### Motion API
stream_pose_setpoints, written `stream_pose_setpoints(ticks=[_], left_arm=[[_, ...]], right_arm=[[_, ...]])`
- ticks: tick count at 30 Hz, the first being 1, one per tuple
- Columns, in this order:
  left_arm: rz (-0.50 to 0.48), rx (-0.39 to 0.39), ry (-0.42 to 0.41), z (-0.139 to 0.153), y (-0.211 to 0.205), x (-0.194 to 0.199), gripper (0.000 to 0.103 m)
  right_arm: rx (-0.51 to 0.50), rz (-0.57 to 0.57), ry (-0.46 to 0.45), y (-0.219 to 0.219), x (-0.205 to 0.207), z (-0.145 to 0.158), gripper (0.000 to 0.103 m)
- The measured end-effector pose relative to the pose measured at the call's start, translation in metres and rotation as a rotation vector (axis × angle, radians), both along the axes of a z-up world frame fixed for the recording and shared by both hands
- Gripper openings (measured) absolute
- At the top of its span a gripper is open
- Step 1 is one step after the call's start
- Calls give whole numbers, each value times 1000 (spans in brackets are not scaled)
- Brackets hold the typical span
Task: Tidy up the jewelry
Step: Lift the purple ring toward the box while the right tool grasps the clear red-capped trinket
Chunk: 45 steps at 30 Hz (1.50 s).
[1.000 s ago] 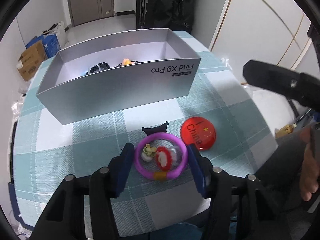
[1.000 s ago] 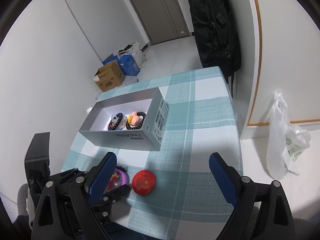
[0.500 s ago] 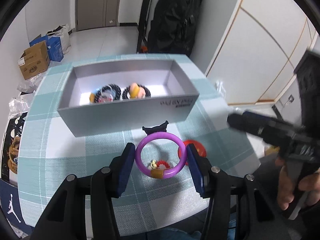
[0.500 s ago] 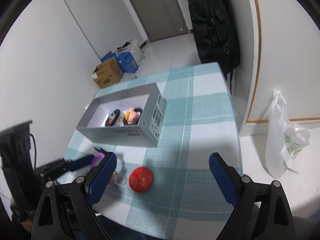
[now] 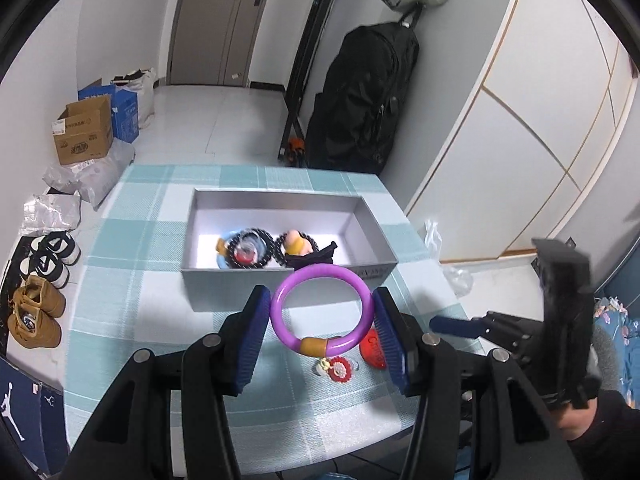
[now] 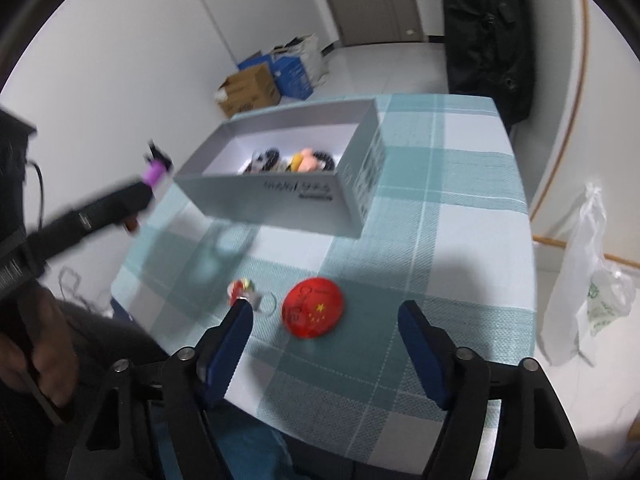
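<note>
**Checked bench in a white-walled room, bangle lifted clear**

White walls and a pale tiled floor frame the scene, with a closed door [image 5: 216, 20] at the far end and a black backpack [image 5: 360, 100] leaning by a dark stand. Cardboard boxes [image 5: 82, 132] and a blue carton sit on the floor to the left, with plastic bags and several pairs of shoes [image 5: 40, 280] lined up beside the bench. A white plastic bag [image 6: 588, 280] hangs off to the right.

The bench [image 5: 132, 248] is covered in a teal-and-white checked cloth. On it stands an open grey box [image 5: 288, 216] holding two dark beaded bracelets [image 5: 248, 248] with small coloured charms; the picture is too blurred there to tell more.

The left tongs [image 5: 322, 320] are part closed on a purple bangle [image 5: 320, 308], both blue pads pressing its sides, and hold it in the air in front of the box's near wall. A black bow-shaped piece sits at the bangle's top.

Below it on the cloth lie a red round badge [image 6: 314, 306] with yellow stars and, just beside it, a small red-and-white charm [image 6: 240, 288] on a ring.

The right tongs [image 6: 326, 324] stand wide above the badge, their jaws having just been closing, with nothing pressed between the pads.
</note>
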<state>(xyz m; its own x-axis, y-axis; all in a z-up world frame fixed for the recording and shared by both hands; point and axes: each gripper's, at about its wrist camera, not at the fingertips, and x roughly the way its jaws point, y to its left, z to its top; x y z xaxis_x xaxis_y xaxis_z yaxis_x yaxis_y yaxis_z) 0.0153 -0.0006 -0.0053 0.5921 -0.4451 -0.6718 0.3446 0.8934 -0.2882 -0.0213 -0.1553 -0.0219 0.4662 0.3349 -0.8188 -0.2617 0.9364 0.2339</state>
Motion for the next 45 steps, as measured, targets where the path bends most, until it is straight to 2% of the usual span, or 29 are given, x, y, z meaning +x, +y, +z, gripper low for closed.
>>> stream_pose_setpoints(ticks=[9, 16, 18, 23, 24, 26, 27, 31, 33, 38, 42, 45], left_arm=[[35, -40, -19, 8, 17, 4, 47], [60, -60, -16, 7, 27, 7, 47], [64, -67, -15, 8, 29, 8, 47], [67, -72, -21, 10, 29, 6, 47], [66, -71, -21, 9, 29, 7, 47], [65, -72, -20, 9, 29, 6, 47], [65, -71, -20, 9, 29, 6, 47], [60, -70, -16, 8, 28, 6, 47], [60, -70, -13, 8, 28, 6, 47], [60, -78, -2, 8, 29, 8, 47], [62, -79, 2, 7, 29, 8, 47], [64, -76, 5, 7, 29, 8, 47]], right_arm=[[-140, 95, -26, 26, -1, -13, 62], [-251, 119, -51, 39, -1, -21, 41], [-282, 127, -68, 43, -3, -21, 39], [-253, 127, -61, 40, -1, -22, 38], [-246, 124, -60, 39, -1, -21, 35], [-214, 109, -70, 35, 1, -16, 20], [-194, 97, -69, 32, 3, -13, 18], [-148, 79, -42, 27, 7, -14, 18], [-147, 75, -35, 27, 8, -15, 22], [-197, 115, -41, 40, 4, -19, 39], [-300, 162, -97, 59, -1, -21, 41], [-290, 155, -87, 60, 1, -22, 40]])
